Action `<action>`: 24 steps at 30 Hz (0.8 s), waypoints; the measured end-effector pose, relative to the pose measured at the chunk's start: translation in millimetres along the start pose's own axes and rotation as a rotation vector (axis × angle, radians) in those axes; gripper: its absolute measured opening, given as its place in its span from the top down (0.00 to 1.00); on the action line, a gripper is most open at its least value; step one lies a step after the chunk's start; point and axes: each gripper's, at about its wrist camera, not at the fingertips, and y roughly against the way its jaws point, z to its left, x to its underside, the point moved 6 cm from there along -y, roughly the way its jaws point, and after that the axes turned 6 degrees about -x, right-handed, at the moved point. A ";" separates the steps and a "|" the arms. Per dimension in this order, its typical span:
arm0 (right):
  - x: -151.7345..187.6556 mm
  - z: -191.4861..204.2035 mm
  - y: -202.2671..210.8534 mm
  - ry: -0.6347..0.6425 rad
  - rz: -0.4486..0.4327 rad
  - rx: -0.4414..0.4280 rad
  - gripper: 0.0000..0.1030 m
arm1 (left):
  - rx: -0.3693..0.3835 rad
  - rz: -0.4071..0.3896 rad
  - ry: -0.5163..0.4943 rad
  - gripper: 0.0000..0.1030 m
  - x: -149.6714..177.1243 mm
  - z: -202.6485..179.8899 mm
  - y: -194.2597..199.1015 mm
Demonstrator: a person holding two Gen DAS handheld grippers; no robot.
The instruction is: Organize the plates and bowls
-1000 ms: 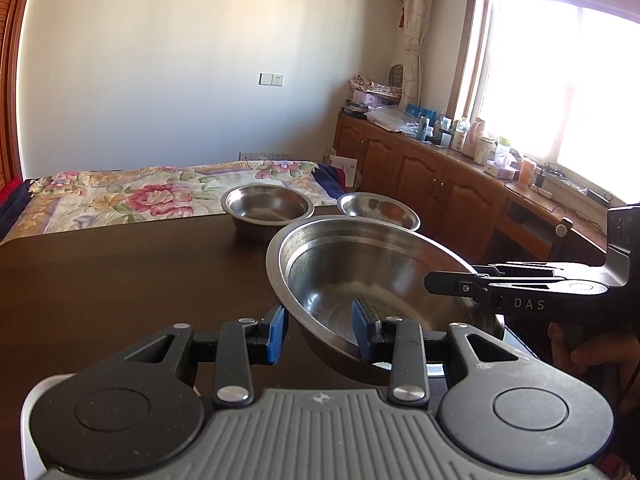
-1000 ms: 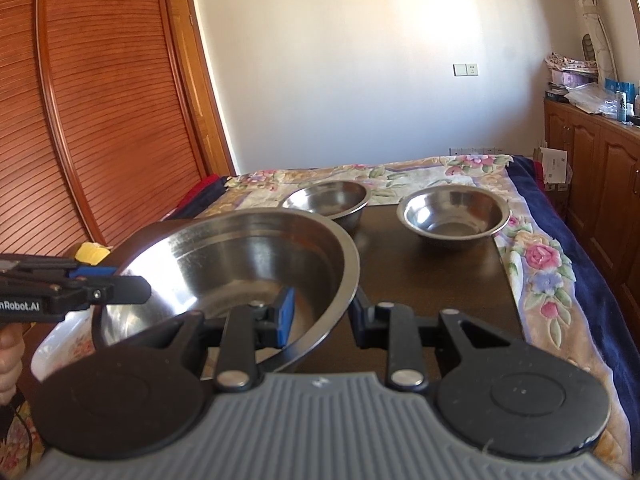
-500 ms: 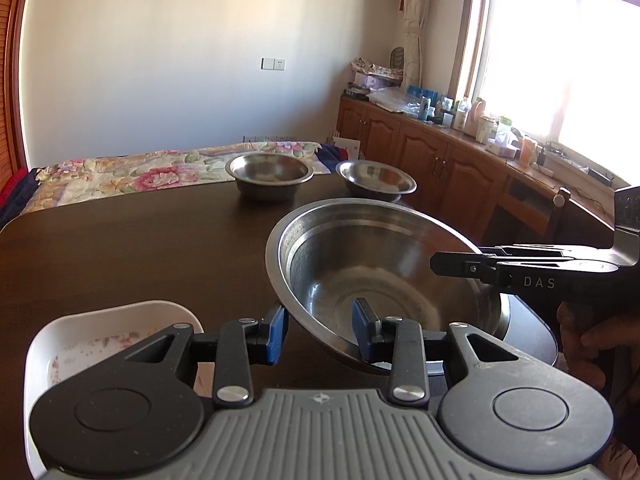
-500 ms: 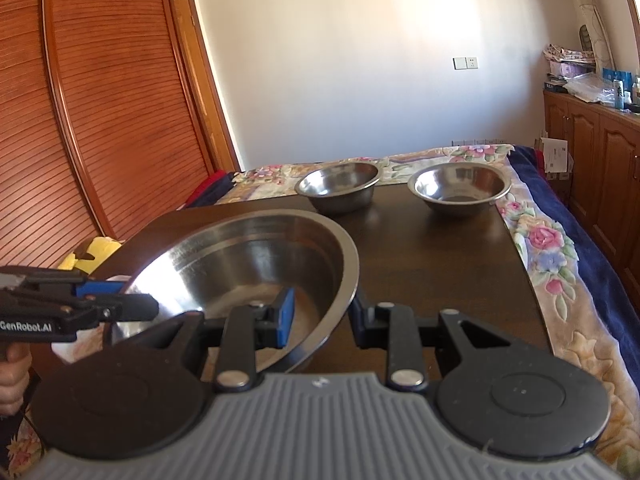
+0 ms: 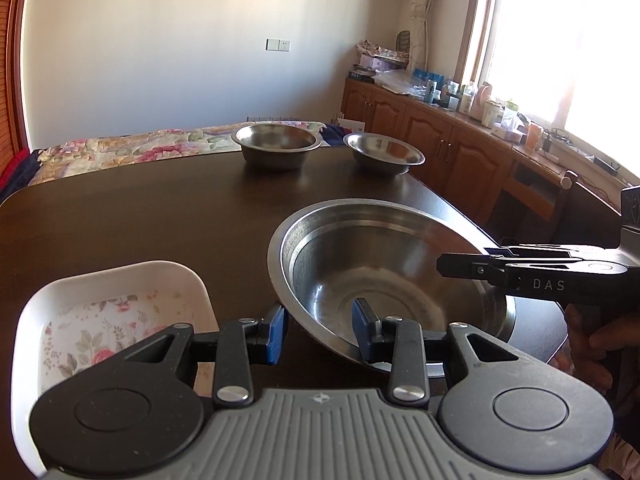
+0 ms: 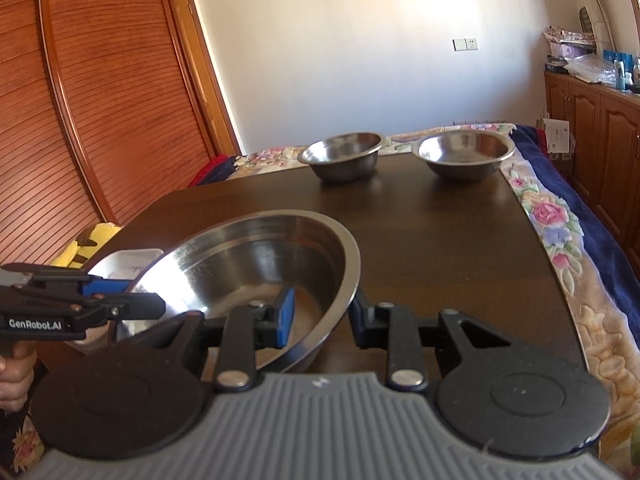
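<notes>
- While both tools clamp its rim from opposite sides, the large steel bowl [image 5: 384, 280] hangs tilted above the near end of the dark desk [image 5: 140, 220].
- The left tool [image 5: 318, 332] is clenched on the bowl's near-left rim: one blue pad sits inside the bowl, the other outside and under the rim.
- The right tool [image 6: 322, 318] is clenched on the opposite rim in the same way, its blue pad inside the bowl and its dark pad outside.
- In the left wrist view the right tool reaches in from the right, straight across the bowl from the left tool, with a hand [image 5: 596, 340] gripping its handle.
- In the right wrist view the left tool comes in from the left, held by a hand [image 6: 14, 376].
- A white dish with a floral print [image 5: 100, 320] lies on the desk just left of the left tool, beside the large bowl.
- Well ahead of both tools, two smaller steel bowls stand upright at the far end of the desk: the deeper bowl [image 5: 276, 146] to the left, the shallower bowl [image 5: 384, 154] to the right, near each other but apart.
- Beyond the desk lies a bed with a floral cover [image 5: 120, 148].
</notes>
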 end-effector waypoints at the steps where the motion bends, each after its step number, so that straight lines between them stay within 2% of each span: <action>1: 0.8 0.1 0.2 0.000 0.000 0.000 0.70 | -0.003 -0.001 -0.004 0.65 0.6 0.0 -0.3; 16: 1.4 1.2 1.1 0.004 -0.002 -0.002 0.70 | -0.012 -0.005 -0.001 0.64 2.1 1.6 -1.9; 19: -0.1 -1.2 2.1 0.005 -0.007 0.007 0.69 | -0.019 -0.011 0.012 0.56 1.9 5.2 -0.1; 22: -3.3 -5.7 6.8 -0.006 -0.016 0.008 0.69 | -0.029 -0.025 0.021 0.54 -0.8 8.7 3.3; 24: -6.6 -7.8 11.6 -0.007 -0.030 0.013 0.66 | -0.031 -0.036 0.029 0.46 -3.9 12.5 5.5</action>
